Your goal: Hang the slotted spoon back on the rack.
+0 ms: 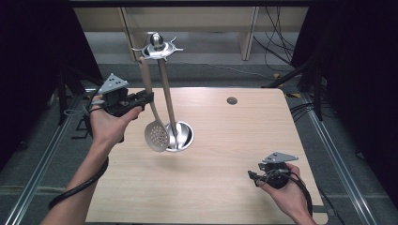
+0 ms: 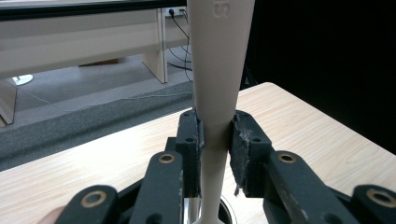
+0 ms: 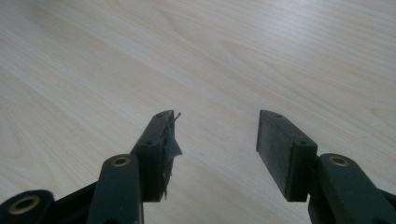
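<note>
A beige slotted spoon (image 1: 156,135) hangs by its handle from the hooked top of a metal utensil stand (image 1: 158,47). The stand's pole rises from a round base (image 1: 183,136) on the wooden table (image 1: 225,140). My left gripper (image 1: 148,98) is shut on the spoon's handle (image 2: 217,93) about halfway up, with both pads pressed against its sides. My right gripper (image 1: 253,177) hovers low over the table's near right part, its jaws open with nothing between them (image 3: 215,140).
A small round grommet hole (image 1: 232,100) sits near the table's far edge. Behind the table are a pale bench and cables on the grey floor (image 1: 277,51). Dark curtains flank both sides.
</note>
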Available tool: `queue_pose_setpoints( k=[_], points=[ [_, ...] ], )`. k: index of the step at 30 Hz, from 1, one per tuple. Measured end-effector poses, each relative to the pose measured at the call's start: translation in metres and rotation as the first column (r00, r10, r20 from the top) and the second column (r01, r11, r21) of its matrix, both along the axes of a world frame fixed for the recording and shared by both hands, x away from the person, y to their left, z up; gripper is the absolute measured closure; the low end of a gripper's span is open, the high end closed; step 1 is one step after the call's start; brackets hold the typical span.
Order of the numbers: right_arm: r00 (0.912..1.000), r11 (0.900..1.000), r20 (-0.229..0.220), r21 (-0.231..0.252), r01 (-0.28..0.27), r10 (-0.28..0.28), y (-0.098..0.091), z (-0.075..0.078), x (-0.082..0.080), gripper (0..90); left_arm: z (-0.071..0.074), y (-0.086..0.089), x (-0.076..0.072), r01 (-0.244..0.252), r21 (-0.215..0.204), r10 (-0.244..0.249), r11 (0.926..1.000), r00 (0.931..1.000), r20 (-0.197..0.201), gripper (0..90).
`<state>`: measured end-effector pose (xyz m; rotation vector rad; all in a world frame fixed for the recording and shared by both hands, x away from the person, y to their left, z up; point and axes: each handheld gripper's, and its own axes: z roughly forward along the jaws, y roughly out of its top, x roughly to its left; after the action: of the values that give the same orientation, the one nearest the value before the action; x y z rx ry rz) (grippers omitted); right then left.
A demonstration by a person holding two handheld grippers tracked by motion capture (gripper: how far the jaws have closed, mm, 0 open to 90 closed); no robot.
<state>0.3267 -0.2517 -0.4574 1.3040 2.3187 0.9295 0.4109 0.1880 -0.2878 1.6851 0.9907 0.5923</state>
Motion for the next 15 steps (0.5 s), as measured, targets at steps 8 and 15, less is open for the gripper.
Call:
queue_pose_setpoints(
  k=[8,15],
  points=[
    [0.9998,0.9999,-0.015,0.008,0.009,-0.008,0.001,0.001,-0.001,47.3,-0.002,0.002,-0.002,0.000,-0.022,0.000,0.9998,1.0000,0.005,69.5],
    [1.0000,1.0000,0.001,-0.001,-0.002,0.002,0.000,0.000,0.000,47.0,-0.009,0.009,-0.014,-0.013,-0.018,0.013,0.9998,0.9988,0.048,48.9]
  ],
)
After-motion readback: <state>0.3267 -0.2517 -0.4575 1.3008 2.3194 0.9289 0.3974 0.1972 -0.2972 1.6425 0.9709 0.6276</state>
